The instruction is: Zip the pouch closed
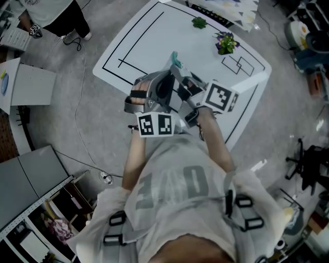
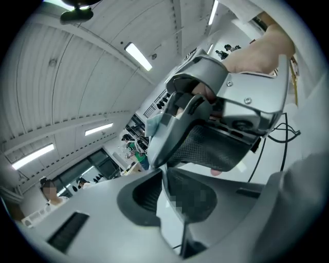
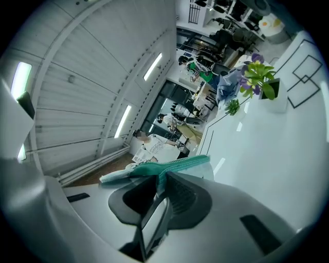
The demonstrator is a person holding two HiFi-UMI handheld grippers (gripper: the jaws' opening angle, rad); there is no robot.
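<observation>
Head view: above the white tabletop (image 1: 149,36), left tongs (image 1: 163,82) and right tongs (image 1: 186,82) meet, a teal pouch (image 1: 175,58) poking up between them.
Left gripper view: left tongs pressed together.
Right gripper view: right tongs clamped on the pouch's edge.

I have both grippers raised close together over the near edge of the white tabletop marked with black lines (image 1: 149,28). The left gripper (image 1: 163,82) and the right gripper (image 1: 182,78) sit just beside each other. The tip of a teal fabric pouch (image 1: 175,59) pokes up between their front ends. From here I cannot tell how the jaws stand. Farther back on the table are a small pot of purple flowers (image 1: 225,43) and a small green leafy sprig (image 1: 199,22), both well apart from the grippers. A person in dark trousers (image 1: 60,15) stands on the grey floor (image 1: 61,128) at upper left.
</observation>
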